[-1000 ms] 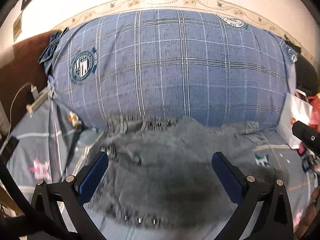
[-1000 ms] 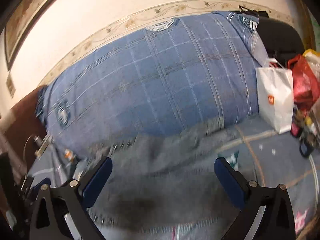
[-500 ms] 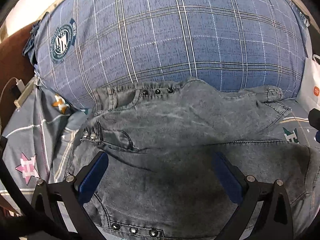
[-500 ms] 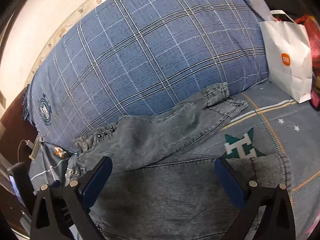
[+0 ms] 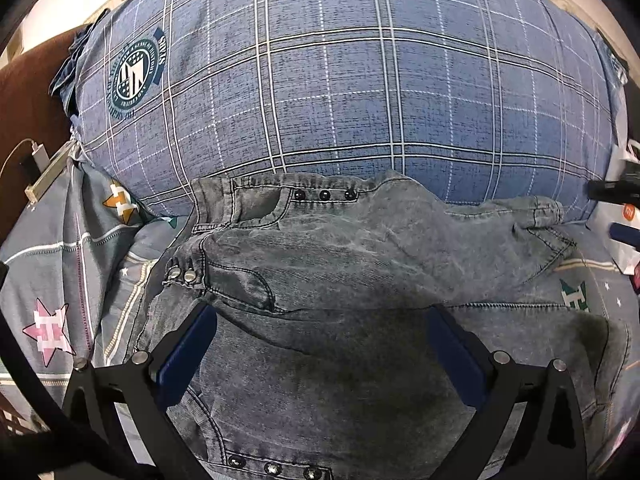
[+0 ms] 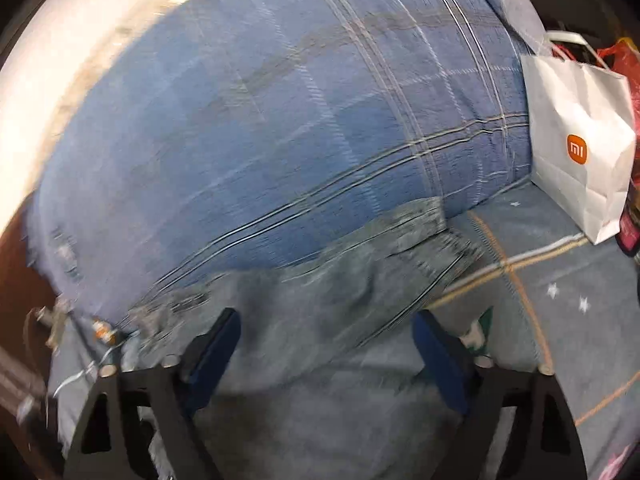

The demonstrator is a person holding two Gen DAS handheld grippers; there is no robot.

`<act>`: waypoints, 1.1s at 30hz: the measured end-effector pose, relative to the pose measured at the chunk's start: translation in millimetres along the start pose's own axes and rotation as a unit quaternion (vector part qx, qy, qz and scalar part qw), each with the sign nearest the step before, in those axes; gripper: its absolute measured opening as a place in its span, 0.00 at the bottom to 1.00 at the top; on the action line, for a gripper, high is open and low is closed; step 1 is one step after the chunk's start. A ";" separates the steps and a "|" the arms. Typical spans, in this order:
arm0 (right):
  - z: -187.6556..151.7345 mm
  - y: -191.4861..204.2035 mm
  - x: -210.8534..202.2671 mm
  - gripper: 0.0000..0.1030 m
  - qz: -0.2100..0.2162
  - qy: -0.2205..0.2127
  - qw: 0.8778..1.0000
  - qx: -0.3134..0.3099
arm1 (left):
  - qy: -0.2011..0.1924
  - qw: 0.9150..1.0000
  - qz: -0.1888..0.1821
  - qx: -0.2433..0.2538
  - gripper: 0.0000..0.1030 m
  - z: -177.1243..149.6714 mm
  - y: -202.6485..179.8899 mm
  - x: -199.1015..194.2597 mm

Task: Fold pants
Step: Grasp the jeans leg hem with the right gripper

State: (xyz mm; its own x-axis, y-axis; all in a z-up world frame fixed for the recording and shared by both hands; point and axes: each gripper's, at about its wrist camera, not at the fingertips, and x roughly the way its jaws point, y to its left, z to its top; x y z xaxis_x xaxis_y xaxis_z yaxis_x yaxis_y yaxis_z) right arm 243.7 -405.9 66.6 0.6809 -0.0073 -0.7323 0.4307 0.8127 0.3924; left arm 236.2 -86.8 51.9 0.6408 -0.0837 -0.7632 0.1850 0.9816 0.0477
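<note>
Grey washed denim pants (image 5: 360,264) lie spread on the bed, the waistband with dark studs at the left, one leg reaching right against the pillow. My left gripper (image 5: 320,348) hovers open and empty above the pants near the pocket. My right gripper (image 6: 324,344) is open and empty above the pants (image 6: 320,300); this view is blurred by motion. A black part of the right gripper (image 5: 616,190) shows at the right edge of the left wrist view.
A large blue plaid pillow (image 5: 340,80) fills the back, also in the right wrist view (image 6: 260,120). A grey patterned bedsheet (image 5: 60,264) lies underneath. A white paper bag (image 6: 580,136) stands at the right. A charger and cable (image 5: 38,160) lie at the left.
Both grippers dipped closer to the pants, stayed open. The right gripper is now moving, its view blurred and shifted slightly left and up.
</note>
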 end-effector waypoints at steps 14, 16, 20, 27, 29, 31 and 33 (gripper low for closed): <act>70.5 -43.0 165.3 0.62 -0.106 0.104 0.984 0.099 | 0.014 1.000 -0.017 -0.016 1.00 4.9 12.1 -5.0; 71.2 -46.0 177.8 0.62 -0.113 0.097 0.984 0.093 | 0.014 1.000 -0.022 -0.017 1.00 5.0 12.7 -6.7; 80.7 -65.4 203.2 0.63 -0.095 0.096 0.985 0.110 | 0.007 1.000 -0.018 -0.013 1.00 4.2 11.5 -9.5; 74.9 -64.0 172.1 0.02 -0.074 0.054 0.993 0.075 | 0.006 1.000 -0.014 -0.010 1.00 1.0 10.0 -6.8; 68.8 -62.8 139.0 0.02 -0.049 0.025 0.996 0.073 | 0.004 1.000 -0.013 -0.011 1.00 0.7 10.3 -6.9; 57.7 -58.2 106.8 0.02 -0.029 0.001 0.998 0.056 | 0.003 1.000 -0.014 -0.012 1.00 0.0 10.2 -7.2; 44.7 -62.1 84.6 0.02 -0.012 -0.014 0.999 0.048 | 0.005 1.000 -0.022 -0.013 1.00 -0.4 10.4 -7.3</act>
State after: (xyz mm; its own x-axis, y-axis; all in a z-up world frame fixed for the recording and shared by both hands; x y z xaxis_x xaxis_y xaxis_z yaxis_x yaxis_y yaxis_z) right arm 301.0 -483.1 5.1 0.6855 -0.0440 -0.7267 0.5010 0.7528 0.4270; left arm 233.2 -76.0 57.7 0.6253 -0.1255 -0.7702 0.1929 0.9812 -0.0032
